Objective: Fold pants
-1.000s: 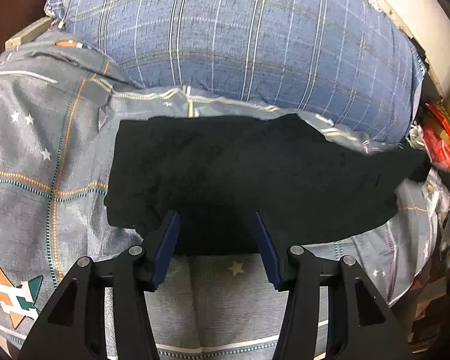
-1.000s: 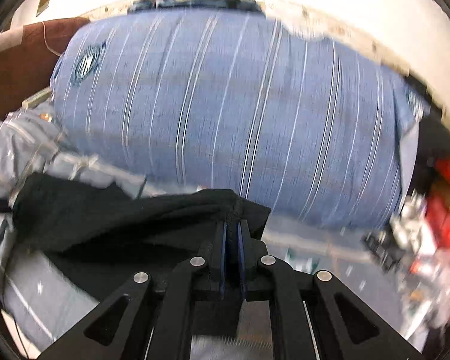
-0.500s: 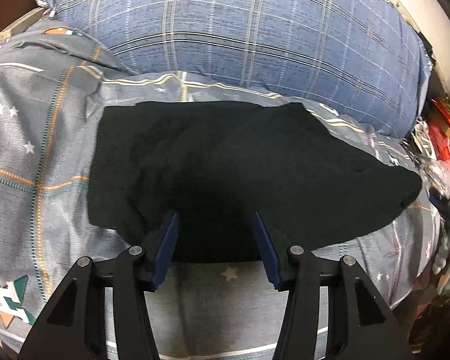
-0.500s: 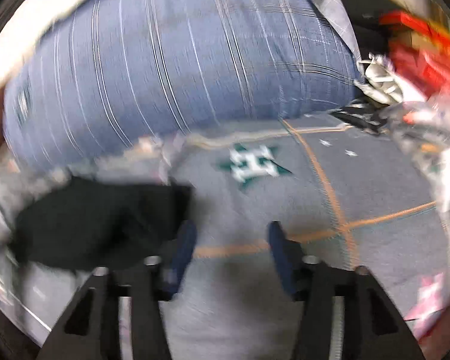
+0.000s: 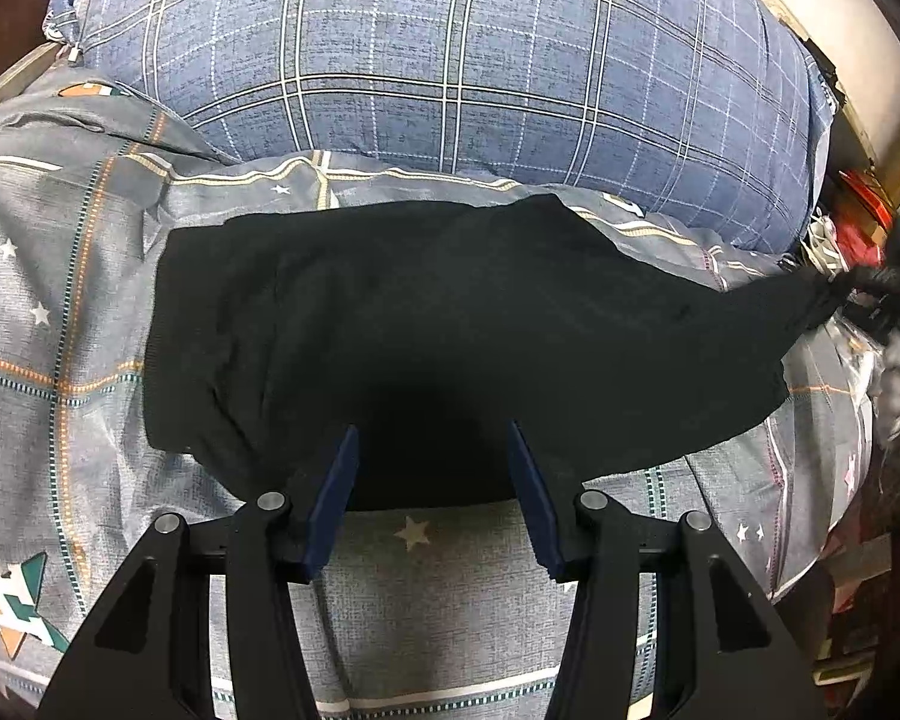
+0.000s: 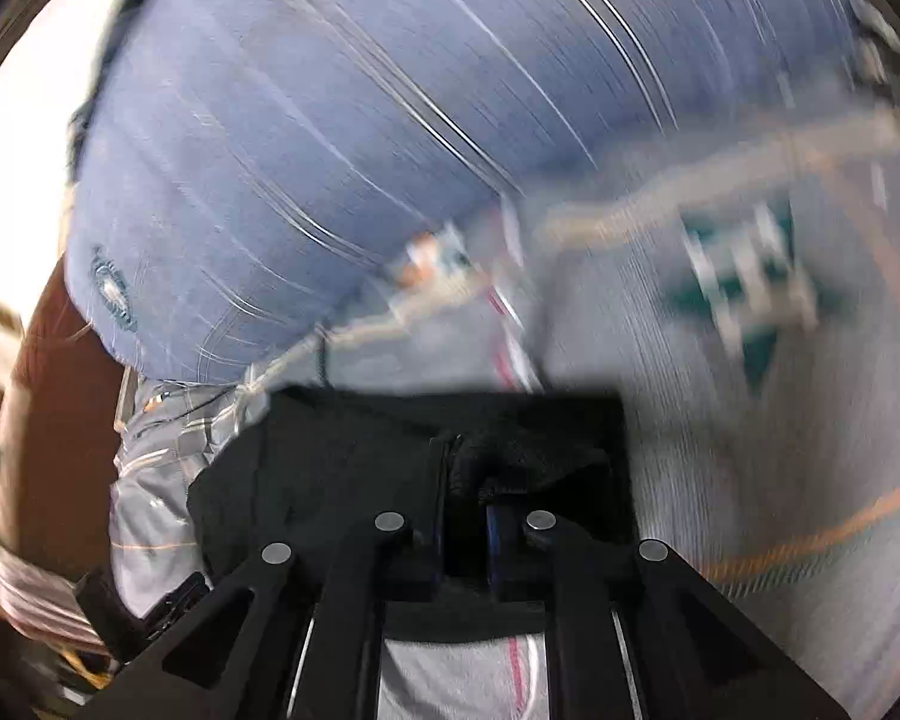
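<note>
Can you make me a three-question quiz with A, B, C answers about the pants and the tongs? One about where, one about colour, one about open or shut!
1. Where do the pants lie?
A. on the star-print bedsheet
B. on top of the checked pillow
C. on a chair

2. What colour are the pants?
A. red
B. black
C. white

3. How are the left tongs?
A. shut on the pants
B. shut on nothing
C. open

Answers: 1 A, sheet shows all around them, pillow sits behind. 2 B, the cloth is plain black. 3 C, a wide gap shows between the blue pads; the right tongs pinch the pants instead.

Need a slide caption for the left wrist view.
Open left gripper poised over the near edge of black pants spread on a patterned bedsheet.
</note>
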Motion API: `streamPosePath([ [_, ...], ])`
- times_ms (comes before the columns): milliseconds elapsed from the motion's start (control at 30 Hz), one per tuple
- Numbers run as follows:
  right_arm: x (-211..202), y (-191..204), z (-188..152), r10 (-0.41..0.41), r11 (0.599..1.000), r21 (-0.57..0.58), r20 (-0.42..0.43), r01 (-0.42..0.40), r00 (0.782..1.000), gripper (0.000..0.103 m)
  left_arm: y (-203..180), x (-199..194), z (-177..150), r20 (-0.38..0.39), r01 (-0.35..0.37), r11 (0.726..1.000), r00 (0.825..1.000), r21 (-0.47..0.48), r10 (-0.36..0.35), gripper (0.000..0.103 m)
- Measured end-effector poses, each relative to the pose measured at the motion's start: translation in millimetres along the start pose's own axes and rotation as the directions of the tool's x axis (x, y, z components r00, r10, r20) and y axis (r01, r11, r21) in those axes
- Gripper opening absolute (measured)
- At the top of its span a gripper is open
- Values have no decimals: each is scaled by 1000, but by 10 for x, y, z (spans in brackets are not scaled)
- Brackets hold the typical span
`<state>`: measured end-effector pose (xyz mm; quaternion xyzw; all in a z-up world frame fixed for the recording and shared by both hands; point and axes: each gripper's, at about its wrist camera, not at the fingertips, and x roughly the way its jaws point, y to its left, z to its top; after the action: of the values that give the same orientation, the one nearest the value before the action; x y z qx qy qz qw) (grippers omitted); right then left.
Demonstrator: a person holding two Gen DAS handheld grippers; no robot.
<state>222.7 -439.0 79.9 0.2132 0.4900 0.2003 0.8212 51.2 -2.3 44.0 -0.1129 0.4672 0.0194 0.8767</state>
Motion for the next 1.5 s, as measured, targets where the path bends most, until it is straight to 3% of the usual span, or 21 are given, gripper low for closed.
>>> streamPosePath([
  [100,-395,277,-117,22,991,-134,143,-2,989,10,48,-19,-9,7,-1,1000,1000,-6,1,50],
  [200,-395,98,-404,4,993,-119,98,8,995,16,113,8,-21,-1,0,1000,1000,-17,0,50],
  [267,-258,-133,-629,-97,991,-85,26,99,995,22,154,47,-22,-9,-1,1000,1000,-26,0,50],
  [333,-103,-432,-853,-256,965,-70,-59,252,965,30,182,79,-14,-19,-3,999,1000,-36,3,50],
  [467,-299,-534,-951,-392,919,-21,30,393,919,30,229,31,54,7,-21,999,1000,-50,21,50],
  [567,-543,-278,-880,-345,937,11,180,348,921,30,273,41,127,18,-36,998,999,-55,37,50],
  [667,-381,-32,-809,-244,967,-33,155,252,957,31,294,147,192,12,-82,996,997,-38,82,50],
  [700,-257,45,-778,-248,964,-68,134,259,959,31,307,178,197,6,-89,996,996,-31,89,50],
  [767,-39,108,-730,-302,940,-129,106,315,947,35,319,245,201,-4,-101,995,995,-8,101,50],
  [833,191,110,-710,-359,912,-191,60,364,931,46,337,324,194,-5,-127,992,992,26,127,50],
  [867,329,96,-709,-405,888,-223,35,402,914,46,341,366,191,-5,-144,989,989,37,144,50],
  [933,462,44,-721,-433,873,-254,-14,416,901,41,396,475,174,-13,-181,983,983,41,182,50],
  [967,483,8,-715,-424,880,-252,-38,402,905,13,458,529,158,-25,-184,983,983,24,184,50],
  [1033,403,24,-667,-418,880,-252,-13,401,908,3,557,584,125,-41,-160,987,986,-15,159,50],
  [1167,157,151,-395,-394,893,-184,117,410,911,0,523,597,68,-19,-161,987,987,-3,161,50],
  [1233,191,110,-260,-463,865,-122,174,486,869,0,509,570,43,-10,-160,987,987,6,160,50],
  [1267,227,95,-222,-503,843,-106,189,527,843,6,535,540,44,-8,-143,990,990,-3,143,50],
  [1300,250,99,-208,-496,849,-102,179,518,849,6,573,475,54,0,-114,993,993,-21,114,50],
  [1367,321,249,-233,-397,902,-132,129,412,909,9,704,289,99,44,-62,996,997,-67,65,50],
  [1467,512,697,-324,-262,935,-233,63,269,963,44,907,140,191,91,-82,990,992,-114,93,50],
  [1500,644,909,-351,-201,943,-266,30,201,979,47,969,137,216,88,-85,988,991,-130,97,50],
])
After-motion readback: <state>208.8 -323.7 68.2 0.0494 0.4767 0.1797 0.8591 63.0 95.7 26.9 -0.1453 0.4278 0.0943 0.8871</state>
